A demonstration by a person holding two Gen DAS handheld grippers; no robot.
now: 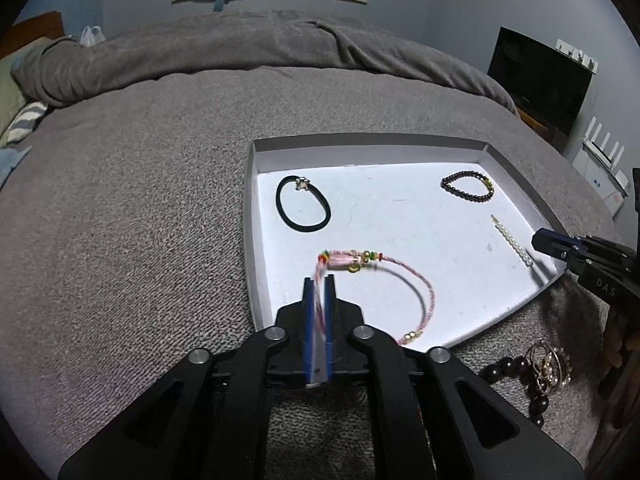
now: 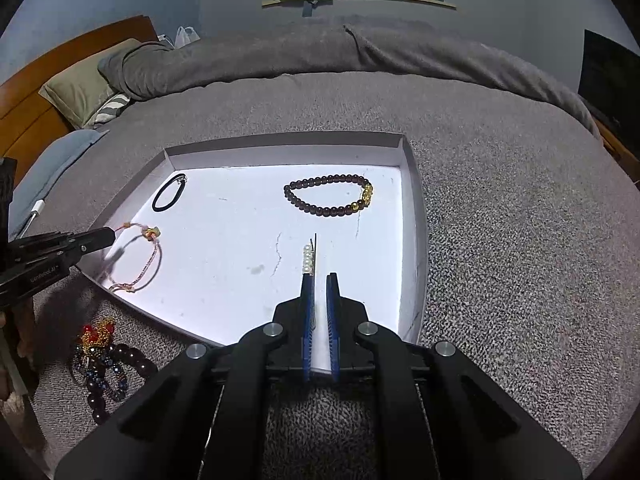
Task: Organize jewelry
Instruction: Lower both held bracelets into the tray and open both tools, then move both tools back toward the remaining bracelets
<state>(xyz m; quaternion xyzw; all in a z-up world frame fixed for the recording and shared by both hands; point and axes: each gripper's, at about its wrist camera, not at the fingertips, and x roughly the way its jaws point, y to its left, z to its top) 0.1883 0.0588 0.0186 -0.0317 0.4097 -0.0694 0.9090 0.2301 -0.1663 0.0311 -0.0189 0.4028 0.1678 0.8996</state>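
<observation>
A shallow white tray [image 1: 250, 200] lies on the grey bed cover. My left gripper [image 1: 319, 280] is shut on one end of a pink braided bracelet [image 1: 430, 292], which hangs just above the tray's near left part and casts a shadow. In the right wrist view the same left gripper [image 2: 112, 236] and bracelet [image 2: 154, 258] show at the tray's left edge. My right gripper [image 2: 320, 276] is shut and hovers over a pearl hair pin [image 2: 307, 258] that lies on the tray floor and shows through the narrow gap. A black hair tie [image 1: 305, 229] and a dark bead bracelet [image 2: 324, 212] lie farther back.
A pile of bead bracelets and gold pieces [image 2: 100, 360] sits on the cover just outside the tray's near corner, between the two grippers. Pillows [image 2: 80, 88] and a wooden headboard are at the far left. A dark screen [image 1: 540, 80] stands at the right.
</observation>
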